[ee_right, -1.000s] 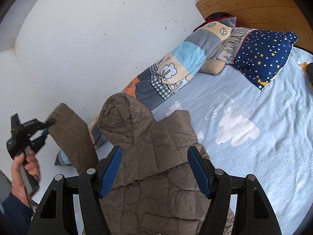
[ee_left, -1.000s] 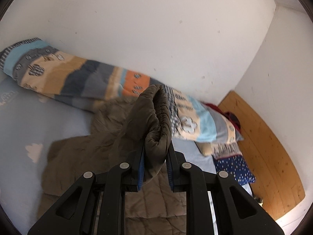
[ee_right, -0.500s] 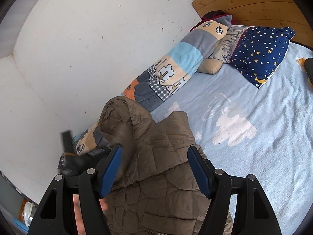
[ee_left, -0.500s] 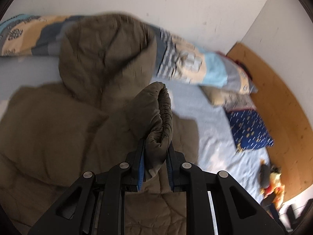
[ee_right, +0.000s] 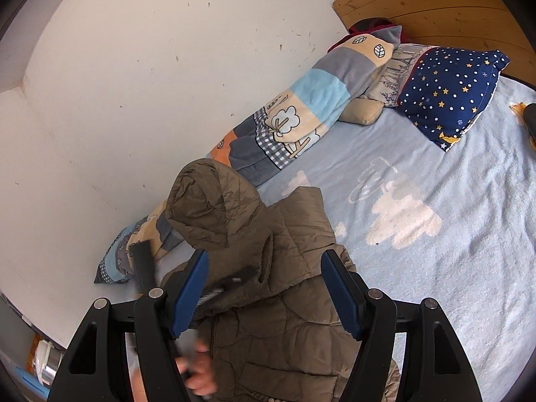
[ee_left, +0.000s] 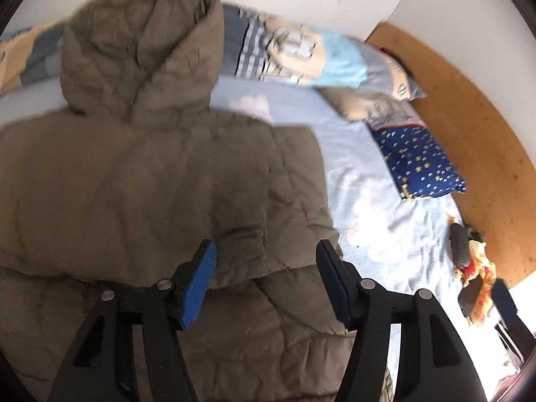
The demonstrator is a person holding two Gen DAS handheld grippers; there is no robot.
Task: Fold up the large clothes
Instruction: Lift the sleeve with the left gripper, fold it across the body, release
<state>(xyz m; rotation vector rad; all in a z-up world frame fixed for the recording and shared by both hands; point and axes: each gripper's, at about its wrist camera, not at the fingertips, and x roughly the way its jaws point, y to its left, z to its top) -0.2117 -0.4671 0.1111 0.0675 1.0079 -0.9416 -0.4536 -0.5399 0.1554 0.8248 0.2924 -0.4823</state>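
An olive quilted hooded jacket (ee_left: 140,174) lies spread on the bed, its hood (ee_left: 140,50) toward the wall. One sleeve is folded across its back, and the cuff (ee_left: 248,261) rests on the jacket. My left gripper (ee_left: 266,268) hovers just over that cuff with its jaws opening; the cuff lies loose between them, pressed by neither pad. The right wrist view shows the same jacket (ee_right: 268,234) with one of the left gripper's fingers (ee_right: 144,264) and a hand (ee_right: 197,375) beside it. My right gripper (ee_right: 264,284) stands open above the jacket, holding nothing.
A rolled patchwork blanket (ee_right: 311,107) runs along the white wall. A navy star pillow (ee_right: 449,90) and a wooden headboard (ee_left: 469,127) are at the far end. The light blue cloud sheet (ee_right: 435,201) lies bare to the right of the jacket. A toy (ee_left: 475,261) sits at the bed's edge.
The left gripper came down over the jacket carrying the sleeve cuff, then its jaws parted and let the cuff go onto the jacket's back. The right gripper stayed still.
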